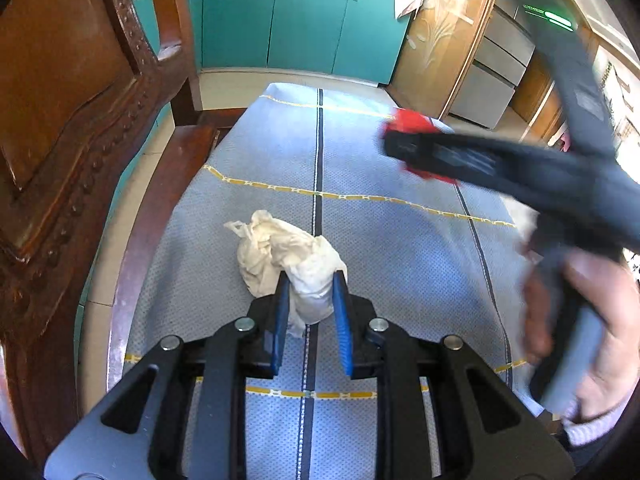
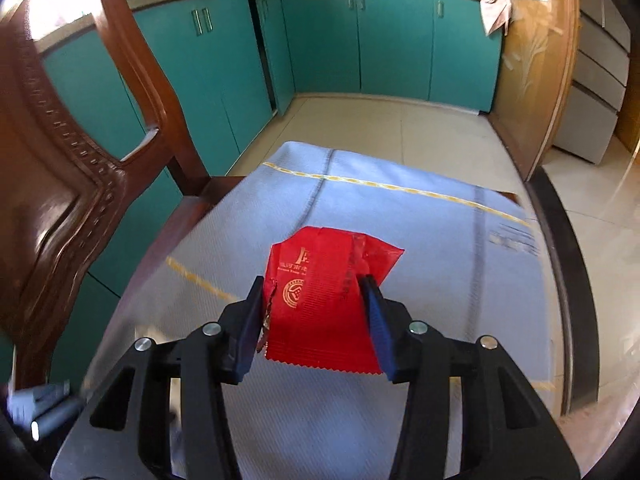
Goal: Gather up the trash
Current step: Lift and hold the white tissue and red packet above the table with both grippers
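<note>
A crumpled white tissue (image 1: 276, 252) sticks out ahead of my left gripper (image 1: 312, 280), whose blue pads are shut on its near end just above the blue-grey tablecloth (image 1: 380, 240). In the right wrist view a red snack wrapper (image 2: 320, 304) with gold print spans the gap between the fingers of my right gripper (image 2: 312, 280), and both pads press on its side edges. In the left wrist view the right gripper (image 1: 400, 148) shows blurred at the right, the red wrapper (image 1: 412, 122) at its tip, with a person's hand (image 1: 600, 320) on its handle.
A carved wooden chair (image 1: 60, 140) (image 2: 60, 200) stands close along the table's left edge. Teal kitchen cabinets (image 2: 360, 40) line the far wall. A wooden-framed glass door (image 2: 528, 80) and grey drawers (image 1: 496, 64) are at the right. The floor is pale tile (image 2: 440, 128).
</note>
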`<state>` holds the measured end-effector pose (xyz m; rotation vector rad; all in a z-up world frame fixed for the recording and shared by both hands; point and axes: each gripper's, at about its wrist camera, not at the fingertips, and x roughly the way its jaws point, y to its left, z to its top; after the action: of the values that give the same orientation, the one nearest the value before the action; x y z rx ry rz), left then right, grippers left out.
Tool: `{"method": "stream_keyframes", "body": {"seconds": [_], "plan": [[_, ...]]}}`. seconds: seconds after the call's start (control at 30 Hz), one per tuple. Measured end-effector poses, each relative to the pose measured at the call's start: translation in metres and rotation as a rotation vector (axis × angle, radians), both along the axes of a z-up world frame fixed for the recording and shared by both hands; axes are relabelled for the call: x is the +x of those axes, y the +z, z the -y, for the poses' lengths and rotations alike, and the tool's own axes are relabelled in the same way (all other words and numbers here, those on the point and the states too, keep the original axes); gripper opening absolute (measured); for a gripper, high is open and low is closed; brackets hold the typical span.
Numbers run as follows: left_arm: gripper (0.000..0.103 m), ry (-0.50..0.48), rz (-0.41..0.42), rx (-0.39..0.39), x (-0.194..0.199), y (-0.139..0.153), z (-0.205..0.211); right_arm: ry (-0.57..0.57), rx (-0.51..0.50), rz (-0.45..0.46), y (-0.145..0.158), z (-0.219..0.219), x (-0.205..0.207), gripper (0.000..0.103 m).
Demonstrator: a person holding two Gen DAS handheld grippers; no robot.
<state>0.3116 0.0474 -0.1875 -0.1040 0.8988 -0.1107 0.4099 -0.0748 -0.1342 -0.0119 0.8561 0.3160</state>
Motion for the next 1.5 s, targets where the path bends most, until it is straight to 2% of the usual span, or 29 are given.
{"method": "stream_keyframes", "body": {"seconds": [0.23, 0.43, 0.5, 0.57, 0.6, 0.77, 0.97, 1.1, 1.23, 1.27, 1.3, 1.33, 1.5], "plan": [[0.022, -0.025, 0.022, 0.056, -0.007, 0.004, 0.015, -0.024, -0.040, 0.015, 0.004, 0.051, -0.070, 0.048], [0.025, -0.161, 0.019, 0.055, -0.013, 0.004, 0.035, -0.037, -0.036, -0.046, -0.015, 0.073, -0.107, 0.048], [0.033, -0.185, 0.027, 0.052, -0.016, 0.006, 0.040, -0.038, -0.037, -0.052, -0.020, 0.074, -0.113, 0.048], [0.065, -0.178, 0.040, 0.036, -0.018, 0.009, 0.038, -0.039, -0.029, -0.058, -0.023, 0.074, -0.114, 0.051], [0.069, -0.167, 0.047, 0.024, -0.019, 0.011, 0.035, -0.038, -0.019, -0.061, -0.023, 0.074, -0.114, 0.054], [0.075, -0.115, 0.018, -0.035, -0.011, 0.008, 0.019, -0.039, -0.006, -0.041, -0.019, 0.074, -0.122, 0.063], [0.082, -0.092, -0.007, -0.054, -0.004, 0.002, 0.020, -0.061, 0.028, -0.031, -0.011, 0.086, -0.134, 0.065], [0.083, -0.083, -0.025, -0.032, 0.008, -0.004, 0.031, -0.076, 0.030, -0.009, -0.003, 0.095, -0.141, 0.066], [0.083, -0.054, -0.058, -0.048, 0.024, -0.014, 0.032, -0.089, 0.024, -0.013, -0.005, 0.100, -0.140, 0.067], [0.078, -0.047, -0.063, -0.050, 0.026, -0.016, 0.033, -0.091, 0.021, -0.016, -0.006, 0.100, -0.139, 0.067], [0.068, -0.043, -0.068, -0.047, 0.027, -0.018, 0.033, -0.090, 0.023, -0.018, -0.007, 0.100, -0.139, 0.067], [0.052, -0.049, -0.074, -0.043, 0.028, -0.020, 0.035, -0.089, 0.025, -0.020, -0.008, 0.101, -0.139, 0.067], [0.049, -0.067, -0.030, -0.009, 0.016, -0.012, 0.036, -0.082, 0.043, -0.034, -0.014, 0.099, -0.137, 0.067]]}}
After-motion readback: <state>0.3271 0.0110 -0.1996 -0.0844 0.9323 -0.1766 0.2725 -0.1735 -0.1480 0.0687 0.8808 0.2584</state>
